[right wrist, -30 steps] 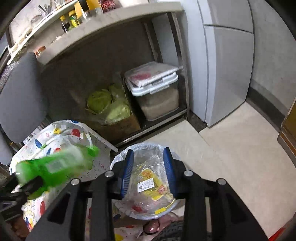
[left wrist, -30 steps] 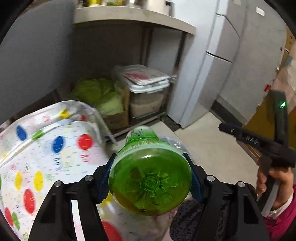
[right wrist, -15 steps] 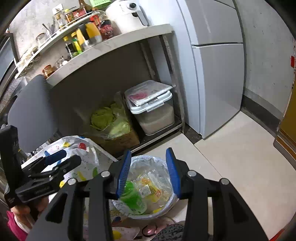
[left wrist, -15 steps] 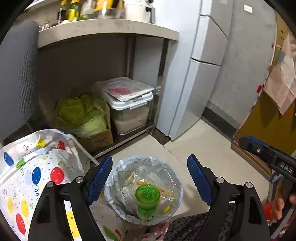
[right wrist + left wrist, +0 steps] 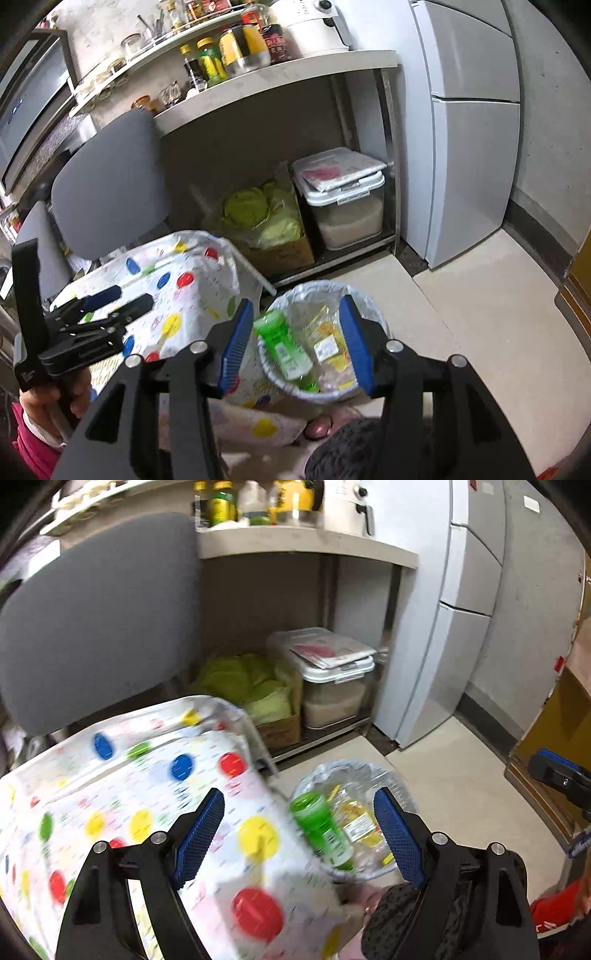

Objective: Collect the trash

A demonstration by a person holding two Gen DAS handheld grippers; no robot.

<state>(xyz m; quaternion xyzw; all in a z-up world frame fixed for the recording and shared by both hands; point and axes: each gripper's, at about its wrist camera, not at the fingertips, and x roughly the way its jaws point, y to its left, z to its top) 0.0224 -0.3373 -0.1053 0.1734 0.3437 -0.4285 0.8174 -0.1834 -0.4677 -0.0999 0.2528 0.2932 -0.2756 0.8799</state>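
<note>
A green plastic bottle [image 5: 320, 829] lies inside the lined trash bin [image 5: 397, 786] on the floor, among yellow wrappers. It also shows in the right wrist view [image 5: 286, 352] in the bin [image 5: 369, 301]. My left gripper [image 5: 299, 836] is open and empty, high above the table edge and the bin. It also shows in the right wrist view [image 5: 118, 301], over the table. My right gripper [image 5: 295, 341] is open and empty, above the bin.
A table with a polka-dot cloth [image 5: 147, 794] stands left of the bin. A grey chair [image 5: 96, 616] is behind it. Under the counter sit a box of cabbage [image 5: 255, 694] and a lidded container [image 5: 332, 679]. A fridge [image 5: 443, 609] stands right.
My left gripper opened and let go of the green bottle, which dropped into the bin. The left gripper then rose and swung left over the table. My right gripper lifted a little.
</note>
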